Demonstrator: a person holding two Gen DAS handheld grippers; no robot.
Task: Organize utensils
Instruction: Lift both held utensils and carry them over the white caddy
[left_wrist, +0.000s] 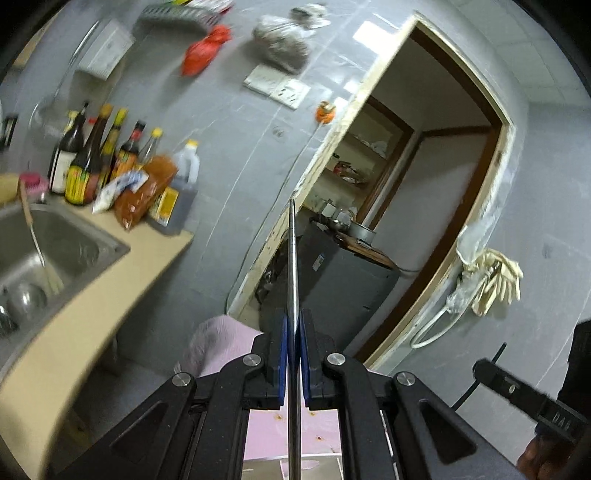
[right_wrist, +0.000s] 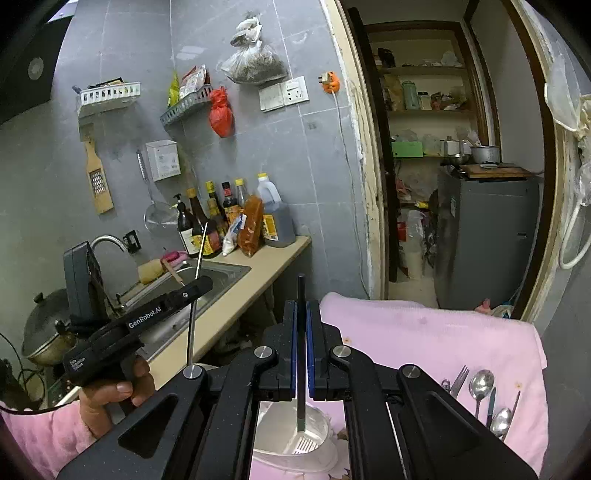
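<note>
We see a thin rod of polished metal, smooth and shiny. The utensil handle looks matt black. The spoons on the pink cloth are glossy metal; the cloth is soft and a little stained. The sink is brushed steel, the counter smooth and matt. The grater is wood.

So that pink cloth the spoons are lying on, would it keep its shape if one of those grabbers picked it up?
Probably not. The pink cloth drapes and sags over the table edge, so it looks floppy. It seems thin and light. Lifting it would likely tip the spoons and fork lying loose on it.
</note>
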